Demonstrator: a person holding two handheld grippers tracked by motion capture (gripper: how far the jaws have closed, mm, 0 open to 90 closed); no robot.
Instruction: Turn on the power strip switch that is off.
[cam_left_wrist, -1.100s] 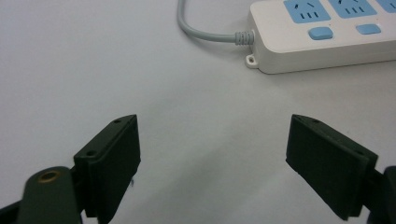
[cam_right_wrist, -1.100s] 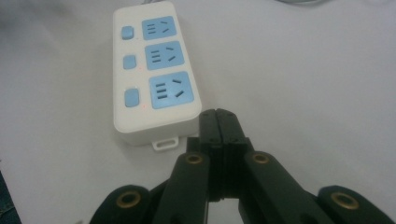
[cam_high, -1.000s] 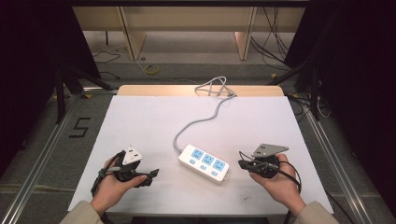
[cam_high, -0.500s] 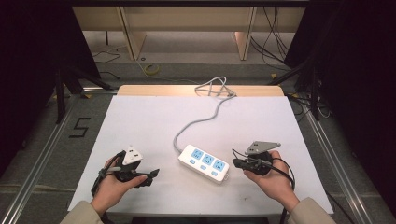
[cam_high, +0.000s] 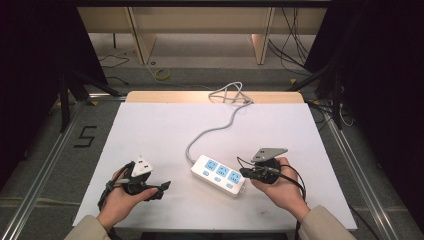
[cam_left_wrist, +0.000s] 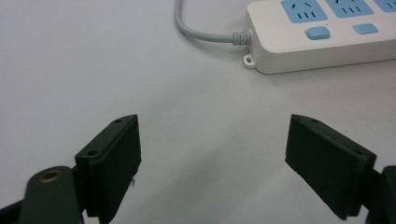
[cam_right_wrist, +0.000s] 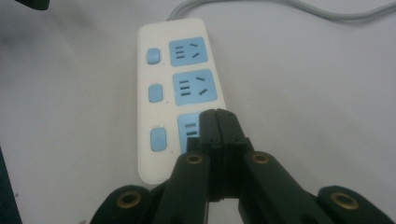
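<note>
A white power strip (cam_high: 218, 175) with three blue sockets lies at the middle front of the white table (cam_high: 150, 130). Its grey cable (cam_high: 212, 131) runs to the far edge. My right gripper (cam_high: 245, 172) is shut with nothing in it, at the strip's right end. In the right gripper view its closed tips (cam_right_wrist: 217, 114) hover over the nearest socket of the strip (cam_right_wrist: 166, 91). My left gripper (cam_high: 161, 189) rests low at the front left, open. In the left gripper view its jaws (cam_left_wrist: 215, 126) stand wide apart over bare table, with the strip's cable end (cam_left_wrist: 322, 42) ahead to the right.
The cable loops in a bundle (cam_high: 231, 95) on the wooden strip at the table's far edge. A floor mark "5" (cam_high: 85, 136) and a metal rail (cam_high: 45, 165) lie to the left. Dark stands flank both sides.
My right gripper has moved left, closing in on the power strip's right end. The left gripper has stayed put.
</note>
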